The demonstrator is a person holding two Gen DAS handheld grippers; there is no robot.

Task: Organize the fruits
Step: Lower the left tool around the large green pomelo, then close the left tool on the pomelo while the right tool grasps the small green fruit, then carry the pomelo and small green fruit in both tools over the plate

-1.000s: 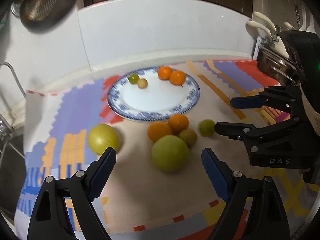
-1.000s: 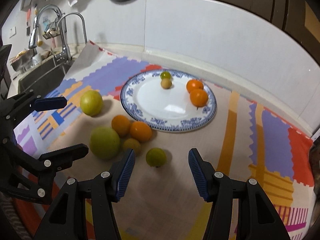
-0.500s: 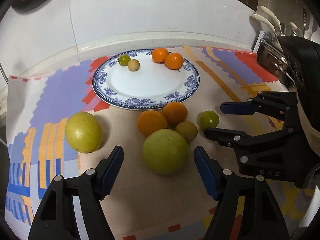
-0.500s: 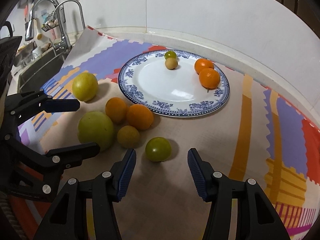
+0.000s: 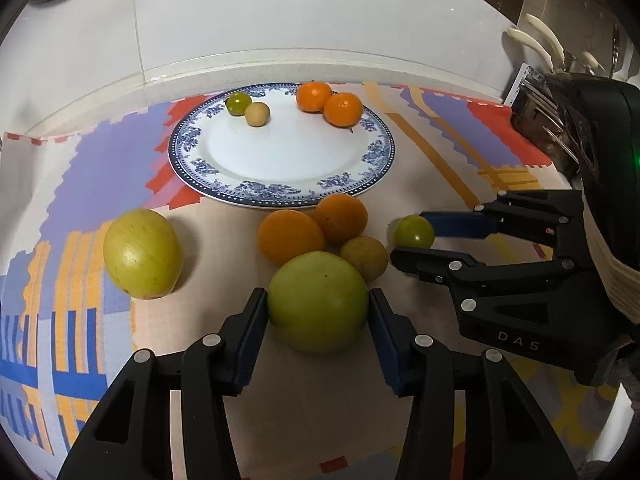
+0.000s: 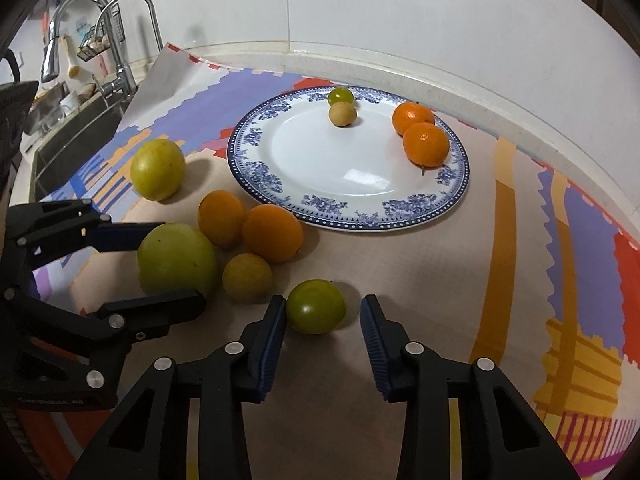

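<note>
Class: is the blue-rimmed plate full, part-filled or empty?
Part-filled. The plate holds four fruits at its far side: two oranges, a green fruit and a tan one. Its middle is bare.

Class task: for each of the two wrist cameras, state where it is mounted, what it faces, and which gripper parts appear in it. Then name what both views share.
Left wrist: rides the left gripper, looking forward along its fingers, which flank the large green fruit; the right gripper enters from the right.
Right wrist: rides the right gripper, its fingers either side of the small green fruit; the left gripper enters from the left.
Shared: the blue-rimmed plate and its four fruits.
</note>
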